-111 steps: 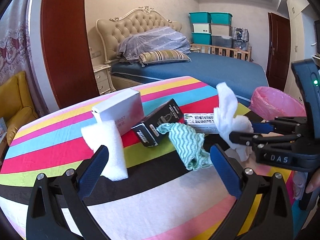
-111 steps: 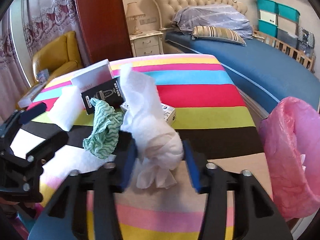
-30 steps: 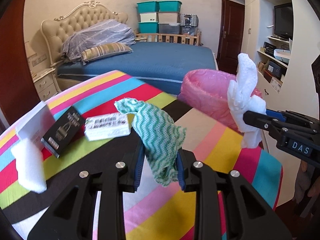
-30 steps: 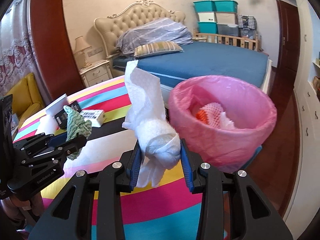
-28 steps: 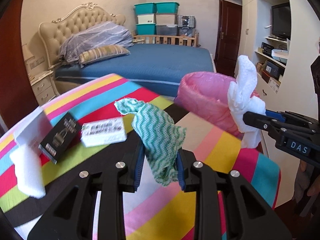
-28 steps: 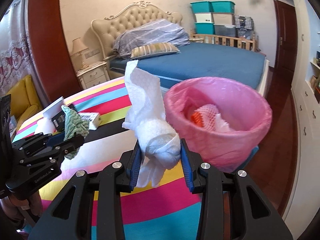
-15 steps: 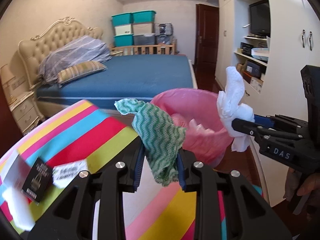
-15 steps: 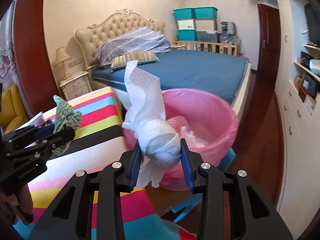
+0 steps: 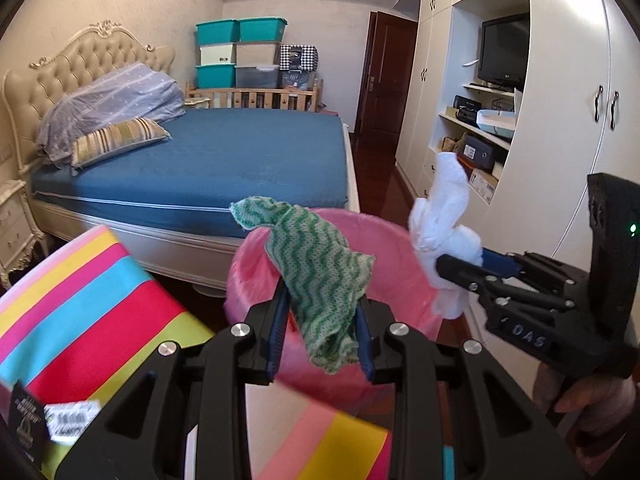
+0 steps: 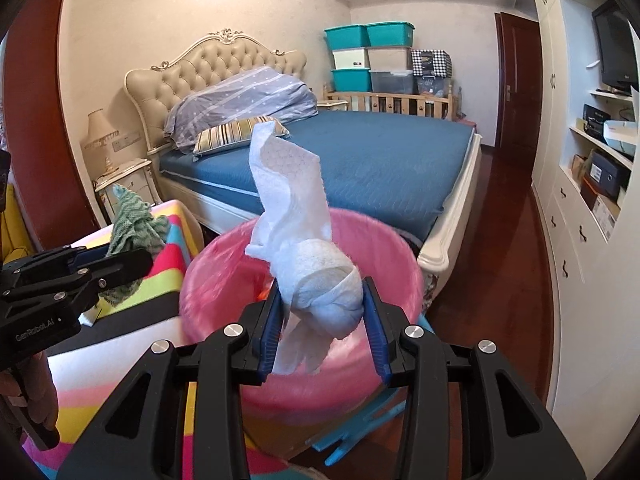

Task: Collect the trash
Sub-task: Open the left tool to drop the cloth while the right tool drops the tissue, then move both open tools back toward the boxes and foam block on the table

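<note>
My left gripper (image 9: 320,324) is shut on a green zigzag cloth (image 9: 320,268) and holds it over the near rim of a pink-lined trash bin (image 9: 396,252). My right gripper (image 10: 323,316) is shut on a crumpled white paper towel (image 10: 308,256) and holds it above the bin (image 10: 392,356). The right gripper also shows in the left wrist view (image 9: 460,268), at the bin's right rim, and the left one in the right wrist view (image 10: 120,260), left of the bin.
The striped table (image 9: 92,304) lies at lower left with a small white box (image 9: 72,420) and a black box (image 9: 26,420) on it. A blue bed (image 9: 224,160) stands behind the bin. White cupboards (image 9: 560,140) line the right wall.
Both grippers have swung right, away from the table, and now hold the cloth and the paper towel over the pink bin. Both stay shut on their loads.
</note>
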Available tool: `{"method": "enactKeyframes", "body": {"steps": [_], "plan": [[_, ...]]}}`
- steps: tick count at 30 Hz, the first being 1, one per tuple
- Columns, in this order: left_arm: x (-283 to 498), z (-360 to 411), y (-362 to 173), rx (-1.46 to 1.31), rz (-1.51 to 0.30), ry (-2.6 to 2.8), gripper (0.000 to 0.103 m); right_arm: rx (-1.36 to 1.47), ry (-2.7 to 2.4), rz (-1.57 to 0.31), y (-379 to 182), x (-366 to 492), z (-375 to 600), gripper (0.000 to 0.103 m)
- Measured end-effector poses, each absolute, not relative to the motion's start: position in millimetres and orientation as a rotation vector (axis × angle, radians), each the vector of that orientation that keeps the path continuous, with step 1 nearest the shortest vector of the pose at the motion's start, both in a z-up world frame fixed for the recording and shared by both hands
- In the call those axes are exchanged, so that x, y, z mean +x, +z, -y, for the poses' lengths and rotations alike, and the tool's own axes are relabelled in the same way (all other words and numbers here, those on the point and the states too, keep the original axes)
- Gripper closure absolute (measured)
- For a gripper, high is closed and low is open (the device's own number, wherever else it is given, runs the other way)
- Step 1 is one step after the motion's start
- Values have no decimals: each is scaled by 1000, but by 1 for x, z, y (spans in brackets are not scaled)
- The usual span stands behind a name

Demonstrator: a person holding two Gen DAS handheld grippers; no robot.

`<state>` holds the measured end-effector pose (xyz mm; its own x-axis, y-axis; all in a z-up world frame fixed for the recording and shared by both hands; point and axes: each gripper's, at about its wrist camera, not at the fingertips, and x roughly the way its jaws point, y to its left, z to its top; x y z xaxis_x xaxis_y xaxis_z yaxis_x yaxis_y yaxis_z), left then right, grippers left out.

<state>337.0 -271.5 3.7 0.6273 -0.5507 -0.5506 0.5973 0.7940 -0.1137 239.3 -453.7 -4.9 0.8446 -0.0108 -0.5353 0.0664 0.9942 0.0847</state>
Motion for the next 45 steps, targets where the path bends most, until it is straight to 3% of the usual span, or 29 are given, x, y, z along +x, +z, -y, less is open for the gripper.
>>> {"method": "enactKeyframes", "body": {"steps": [11, 12, 13, 14, 15, 18, 22, 31, 45], "plan": [[377, 301, -4, 69, -616, -658, 70, 85, -18, -548, -3, 292, 483, 61], [382, 303, -7, 61, -615, -653, 66, 79, -7, -550, -3, 297, 485, 57], [384, 304, -8, 59, -614, -650, 53, 75, -7, -547, -3, 298, 486, 51], [387, 305, -10, 58, -615, -647, 33, 69, -18, -535, -2, 297, 484, 36], [388, 305, -12, 57, -614, -632, 28, 68, -25, -525, 0, 295, 486, 33], [385, 292, -12, 56, -600, -575, 24, 83, -48, -499, 6, 284, 492, 33], [363, 260, -2, 79, -527, -489, 5, 85, -58, -473, 12, 252, 489, 31], [297, 186, -7, 139, -508, -381, 5, 86, 13, -512, 6, 202, 433, 28], [204, 49, -13, 162, -501, -214, 5, 91, 172, -567, -3, 191, 313, 22]]}}
